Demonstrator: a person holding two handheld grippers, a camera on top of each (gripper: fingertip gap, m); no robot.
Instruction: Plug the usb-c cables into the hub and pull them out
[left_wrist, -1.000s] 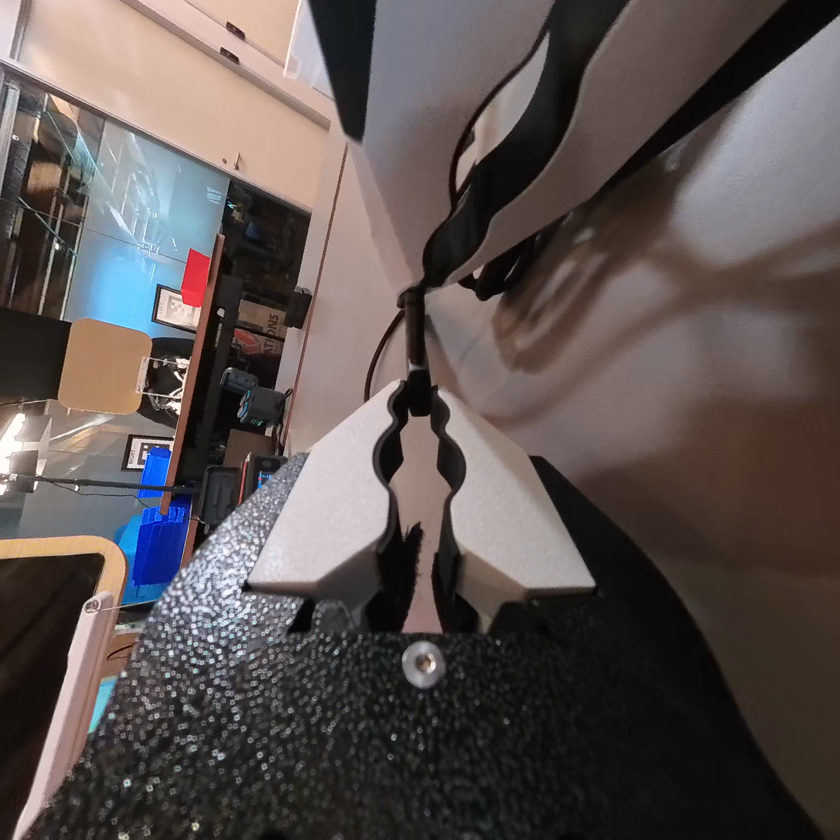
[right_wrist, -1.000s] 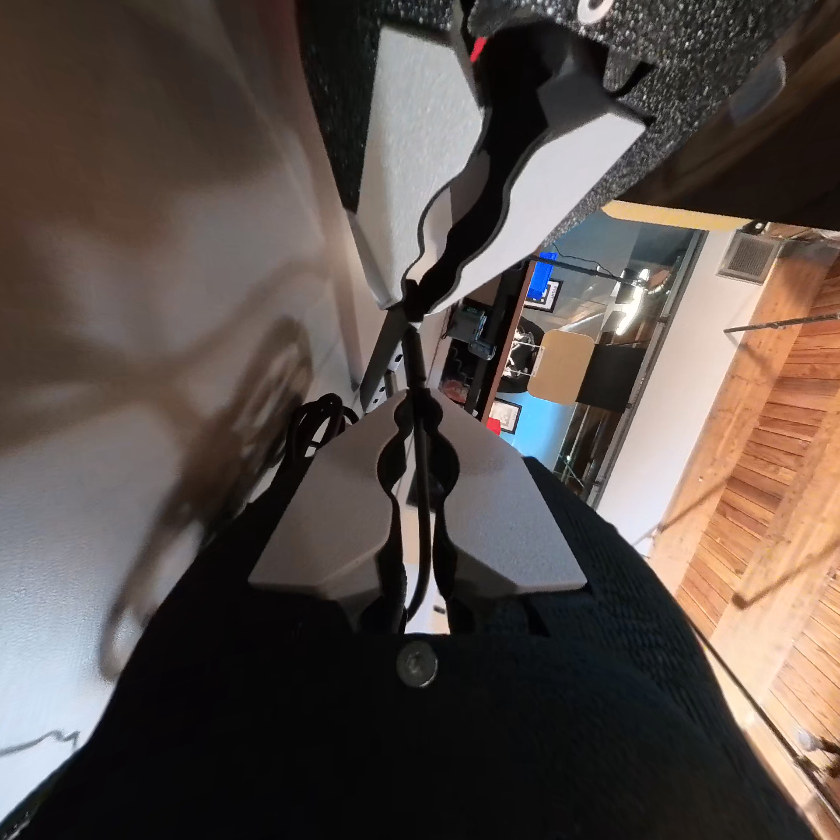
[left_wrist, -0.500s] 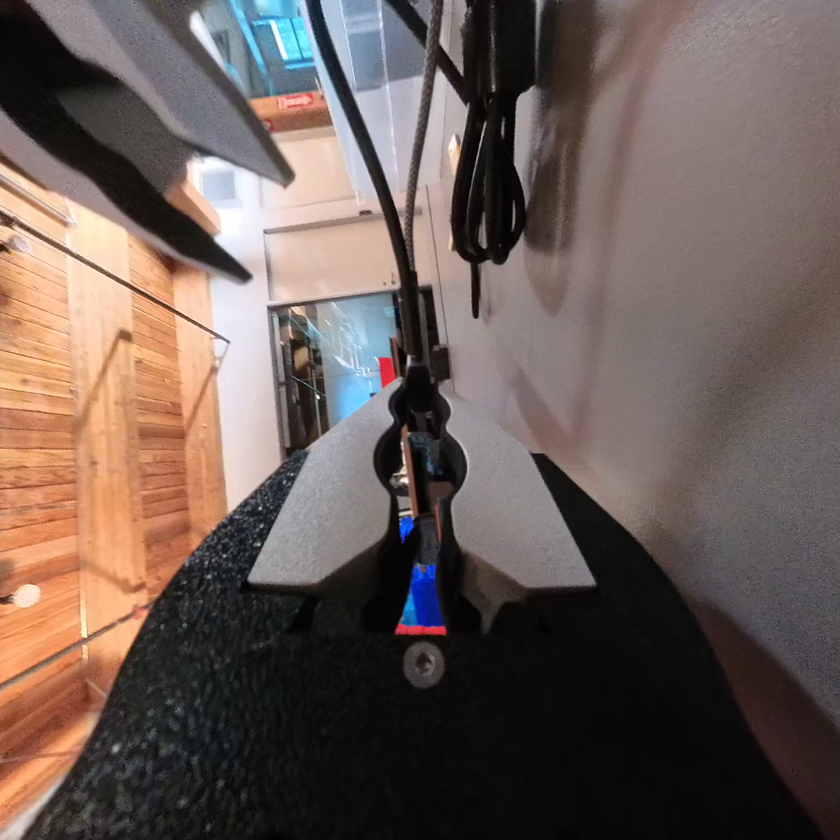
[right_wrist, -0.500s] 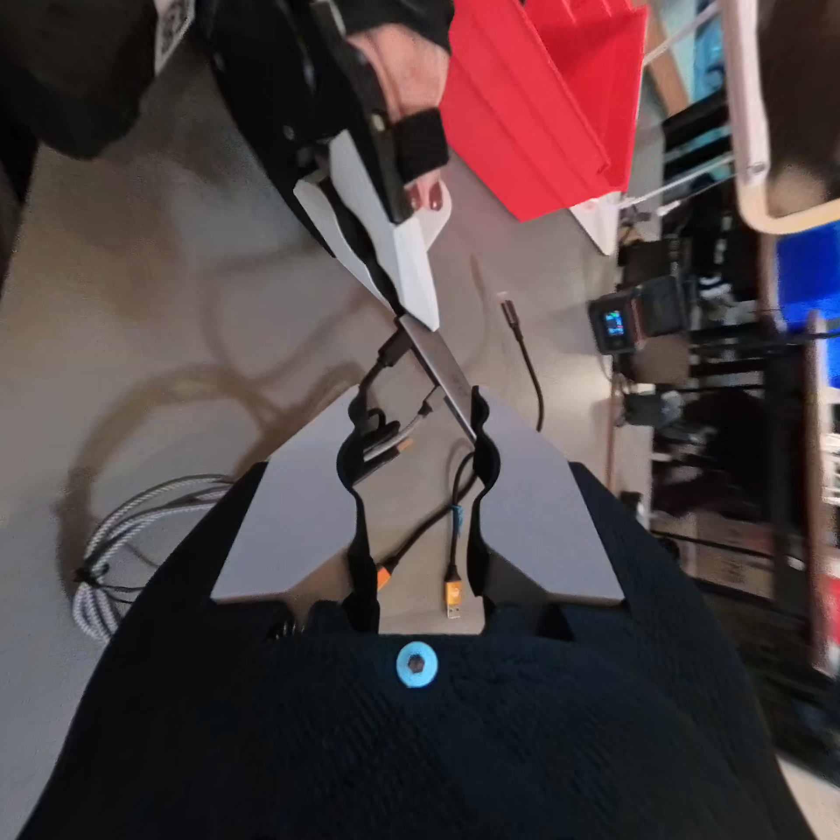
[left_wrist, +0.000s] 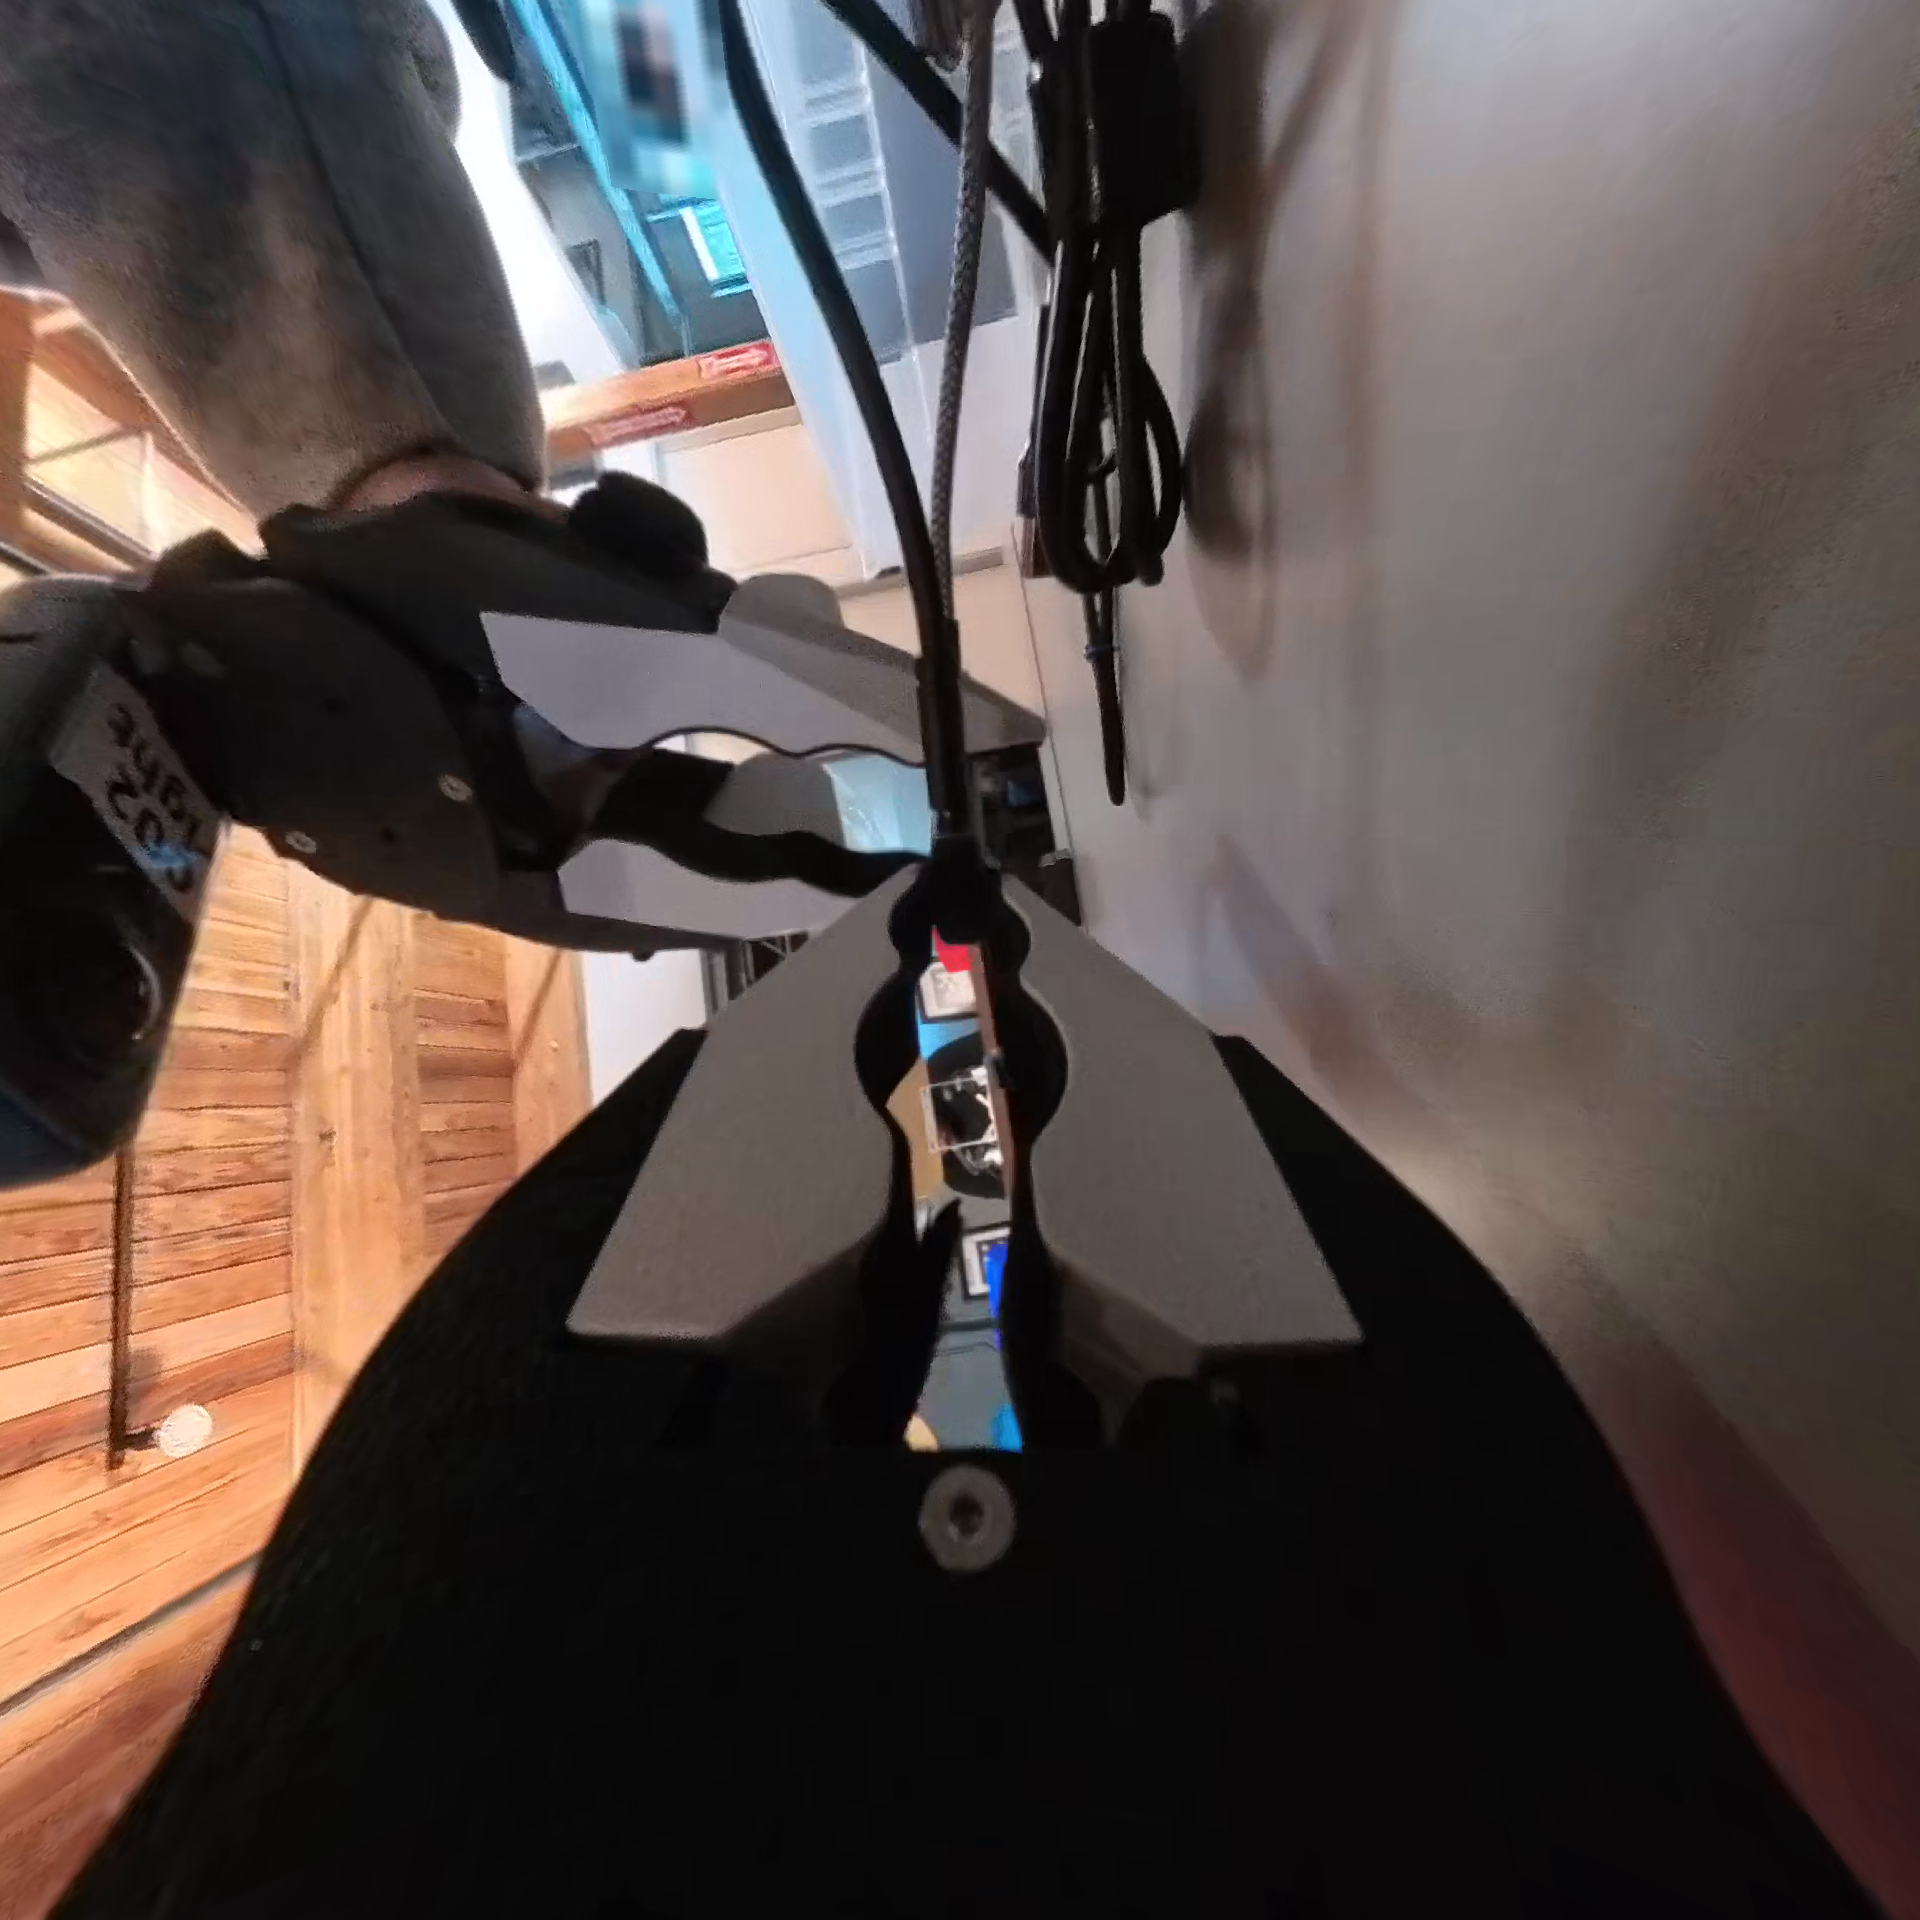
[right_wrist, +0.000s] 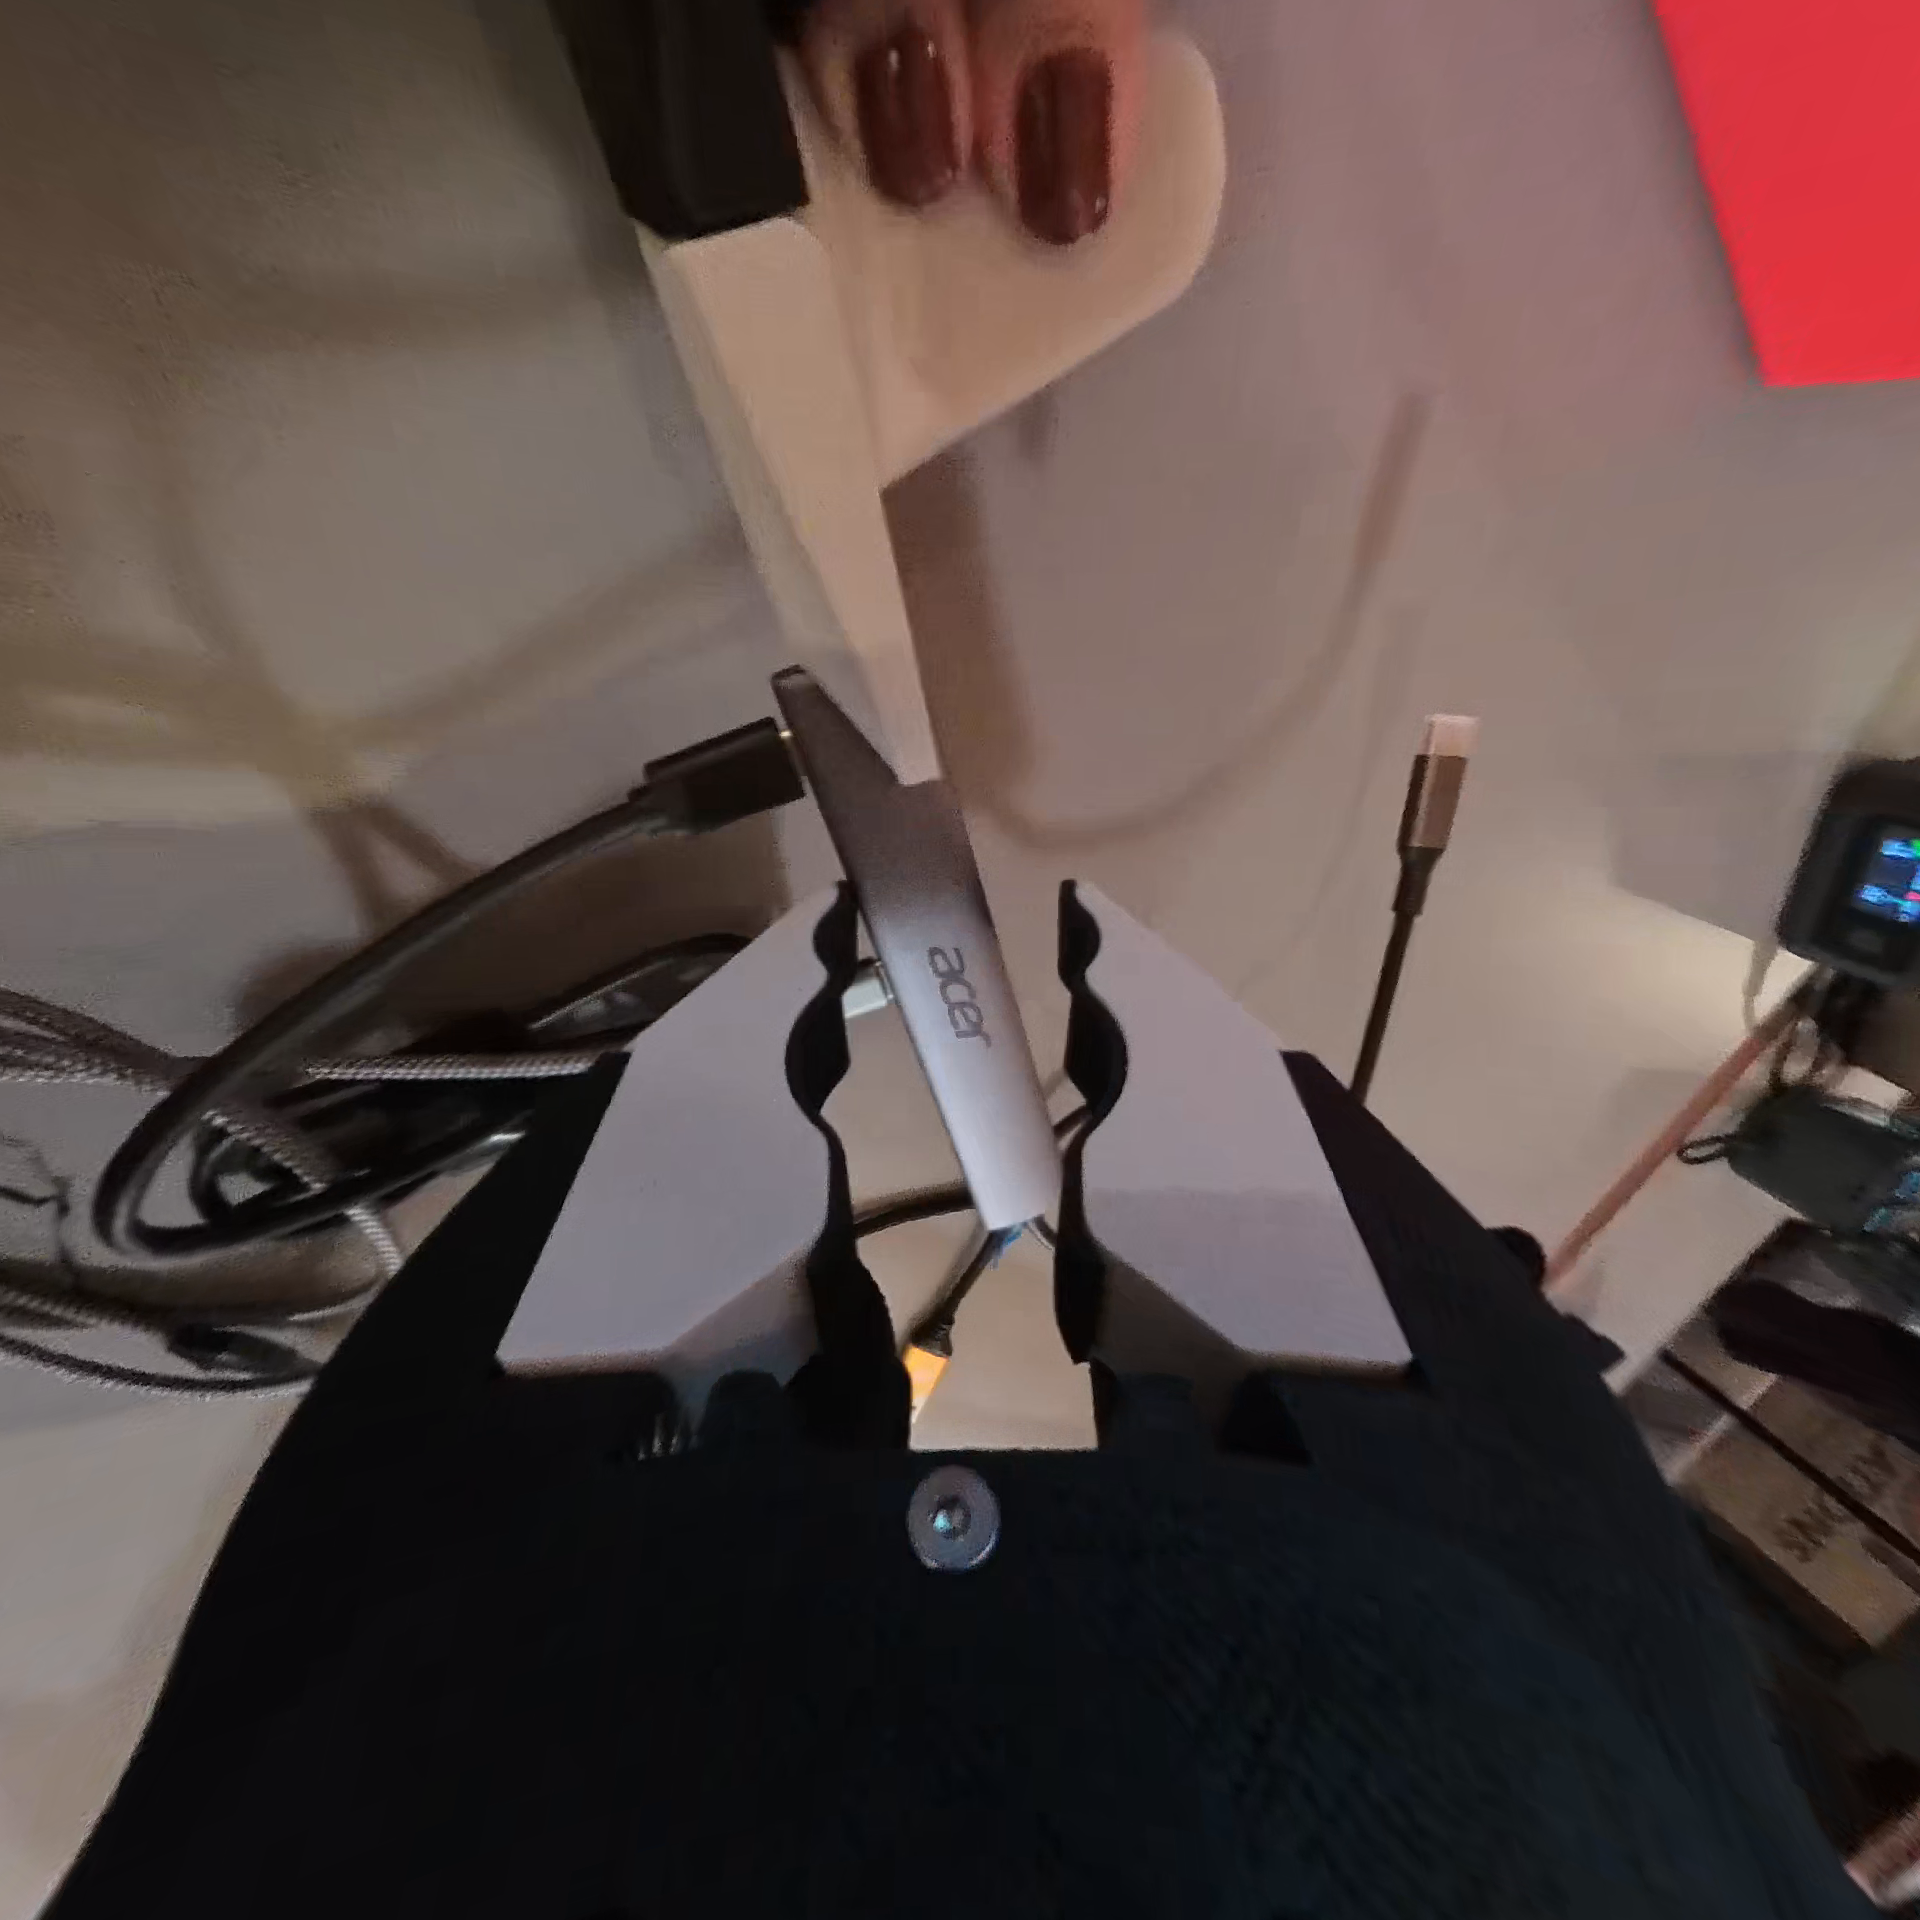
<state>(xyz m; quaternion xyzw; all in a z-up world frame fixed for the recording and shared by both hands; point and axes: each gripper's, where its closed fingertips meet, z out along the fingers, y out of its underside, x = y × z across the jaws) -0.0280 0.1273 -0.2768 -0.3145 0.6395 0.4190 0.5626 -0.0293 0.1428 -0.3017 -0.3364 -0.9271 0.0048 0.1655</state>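
Observation:
The silver-grey hub (right_wrist: 935, 997) hangs tilted above the white table (right_wrist: 312, 468). My left gripper (left_wrist: 951, 891) is shut on the hub; in the right wrist view its white fingers (right_wrist: 831, 540) come from above and pinch the hub's far part. A black usb-c plug (right_wrist: 727, 781) and a braided cable (right_wrist: 447, 1062) sit in the hub's left side; in the left wrist view they run up as a black cable (left_wrist: 831, 312) and a braided cable (left_wrist: 954, 312). My right gripper (right_wrist: 951, 894) is open, with the hub's near end between its fingers. It shows open in the left wrist view (left_wrist: 935, 800).
A loose cable with a bare plug (right_wrist: 1439, 790) lies on the table to the right. Coiled cables (right_wrist: 208, 1195) lie left, an orange-tipped cable (right_wrist: 925, 1361) below the hub. A red bin (right_wrist: 1808, 156) and a small camera (right_wrist: 1870, 883) stand at the right. A black coil (left_wrist: 1101, 364) lies ahead. The grippers are tip to tip, or close to it.
My right gripper let go of the black cable, opened, and moved in so the hub is between its fingers. My left gripper stayed shut and turned with the hub.

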